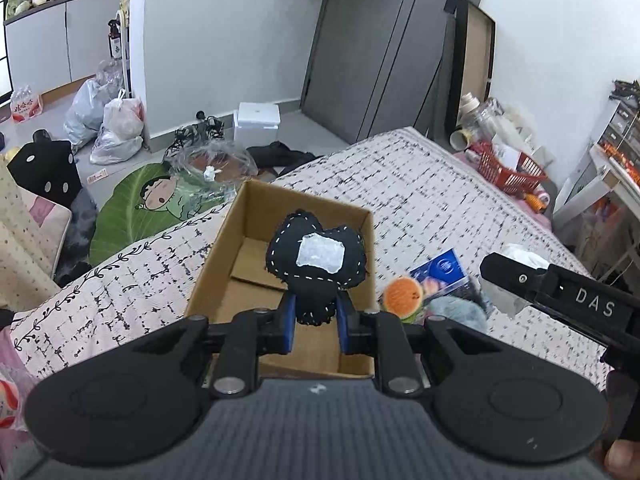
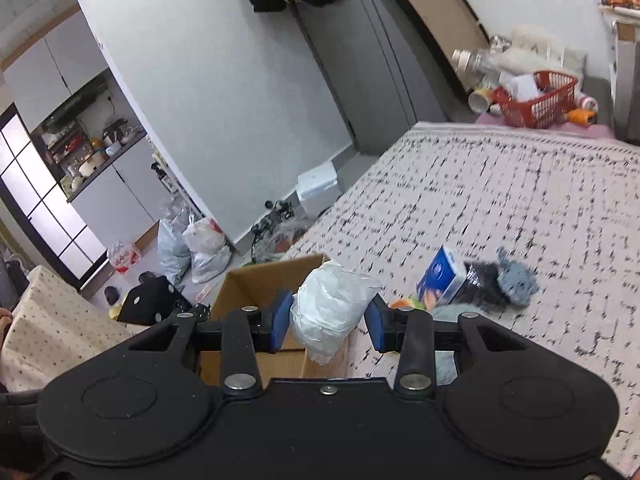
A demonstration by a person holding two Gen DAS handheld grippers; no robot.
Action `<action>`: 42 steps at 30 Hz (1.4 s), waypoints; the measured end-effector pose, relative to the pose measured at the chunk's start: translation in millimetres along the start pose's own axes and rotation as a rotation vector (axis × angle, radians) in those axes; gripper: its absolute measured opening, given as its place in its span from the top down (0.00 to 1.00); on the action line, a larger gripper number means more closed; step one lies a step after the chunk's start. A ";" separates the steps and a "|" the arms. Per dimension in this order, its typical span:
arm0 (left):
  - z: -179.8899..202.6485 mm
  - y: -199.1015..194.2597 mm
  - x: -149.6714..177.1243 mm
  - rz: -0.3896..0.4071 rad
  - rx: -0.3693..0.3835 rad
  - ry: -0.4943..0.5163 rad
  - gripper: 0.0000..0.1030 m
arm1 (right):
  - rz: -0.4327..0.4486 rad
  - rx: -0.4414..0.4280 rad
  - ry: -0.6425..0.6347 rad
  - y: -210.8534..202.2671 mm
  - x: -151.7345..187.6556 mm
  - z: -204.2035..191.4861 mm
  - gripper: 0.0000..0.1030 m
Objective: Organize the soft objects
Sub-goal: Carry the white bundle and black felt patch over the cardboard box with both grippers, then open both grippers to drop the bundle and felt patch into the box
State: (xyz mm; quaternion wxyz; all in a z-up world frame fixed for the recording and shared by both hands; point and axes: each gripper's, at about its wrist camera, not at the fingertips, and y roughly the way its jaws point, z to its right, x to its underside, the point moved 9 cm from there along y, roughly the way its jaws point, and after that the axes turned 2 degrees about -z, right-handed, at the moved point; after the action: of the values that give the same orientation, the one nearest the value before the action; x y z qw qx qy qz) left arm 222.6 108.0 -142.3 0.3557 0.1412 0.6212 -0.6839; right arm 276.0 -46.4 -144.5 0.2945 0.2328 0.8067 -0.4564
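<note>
The left gripper (image 1: 316,320) is clenched on the narrow lower end of a black stitched plush (image 1: 316,264) with a pale patch on its face — the toy stands up from the jaws, long axis roughly along the fingers. Directly beyond and below it lies the open cardboard box (image 1: 244,216) on the patterned bedcover (image 1: 420,200), so this hand looks the nearer one to a drop.

The right gripper (image 2: 330,320) grasps a crumpled white bundle (image 2: 332,304), and in its view the box (image 2: 240,284) sits ahead and to the left — it is still off to one side.

Beside the box, a blue packet (image 2: 440,276), a grey fluffy toy (image 2: 516,276) and an orange soft piece (image 1: 402,292) lie loose.
</note>
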 end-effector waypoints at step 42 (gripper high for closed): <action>-70.6 30.2 2.4 -0.087 -0.100 -0.062 0.30 | -0.056 -0.064 -0.012 54.0 19.9 -50.0 0.36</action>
State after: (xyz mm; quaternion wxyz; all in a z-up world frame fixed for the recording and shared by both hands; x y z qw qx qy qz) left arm 223.3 175.1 -179.9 0.3514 0.0750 0.6487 -0.6709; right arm 283.4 25.1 -170.0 0.2936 0.1977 0.8255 -0.4396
